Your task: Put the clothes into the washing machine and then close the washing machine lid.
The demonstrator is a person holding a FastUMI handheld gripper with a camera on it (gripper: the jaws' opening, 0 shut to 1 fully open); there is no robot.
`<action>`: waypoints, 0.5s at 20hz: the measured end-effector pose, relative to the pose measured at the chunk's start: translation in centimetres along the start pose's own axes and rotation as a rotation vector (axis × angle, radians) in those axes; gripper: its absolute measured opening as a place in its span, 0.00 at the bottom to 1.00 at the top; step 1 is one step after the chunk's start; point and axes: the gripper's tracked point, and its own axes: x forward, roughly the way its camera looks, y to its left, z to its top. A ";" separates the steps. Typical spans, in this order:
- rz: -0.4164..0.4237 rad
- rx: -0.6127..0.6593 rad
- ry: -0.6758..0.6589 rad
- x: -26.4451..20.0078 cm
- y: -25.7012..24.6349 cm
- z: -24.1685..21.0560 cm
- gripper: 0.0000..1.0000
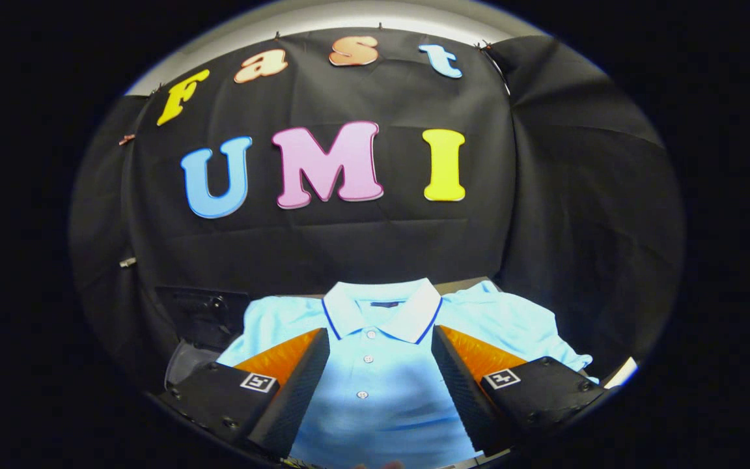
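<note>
A light blue polo shirt (375, 365) with a white collar and a buttoned placket lies spread flat below and ahead of me, collar toward the booth wall. My gripper (380, 335) hovers over its chest, open, with the placket showing in the wide gap between the two fingers. The fingers do not press on the cloth. To the left of the shirt, beyond the left finger, stands a dark boxy object with a pale curved part (196, 326); I cannot tell what it is.
The shirt rests on a surface whose brown far edge (463, 284) shows behind the right sleeve. Black cloth walls close in at the back and on the right. A white strip (622, 372) shows past the right finger.
</note>
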 end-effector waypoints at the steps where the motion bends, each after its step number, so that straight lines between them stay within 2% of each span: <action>1: 0.001 0.004 0.044 0.5 0.3 -0.5 1.00; 4: 0.017 -0.001 0.136 2.1 1.4 -2.1 1.00; 7: -0.030 -0.037 0.228 2.8 0.6 -4.5 0.99; 10: -0.033 -0.007 0.234 3.2 0.8 -4.4 1.00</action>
